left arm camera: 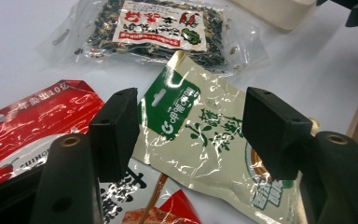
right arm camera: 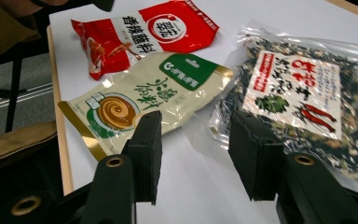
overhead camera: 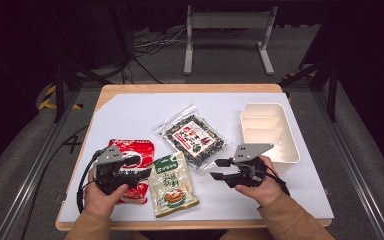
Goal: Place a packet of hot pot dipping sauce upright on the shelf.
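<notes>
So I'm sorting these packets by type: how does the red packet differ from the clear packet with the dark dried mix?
The red packet is opaque foil, while the clear packet lets its dark flaky contents show. The red packet lies at the table's left, partly under the left gripper, with the cream packet overlapping its edge; the clear packet lies near the middle, uncovered, beside the white tray. Both lie flat, look sealed and carry printed labels.

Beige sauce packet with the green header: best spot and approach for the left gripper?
Probably the green header end of the beige sauce packet: it looks flat and thin, while the body lower down bulges. It overlaps the red packet, so its left edge is raised there. The left gripper hangs open over the header; come from above and left, sliding one jaw under that edge.
</notes>
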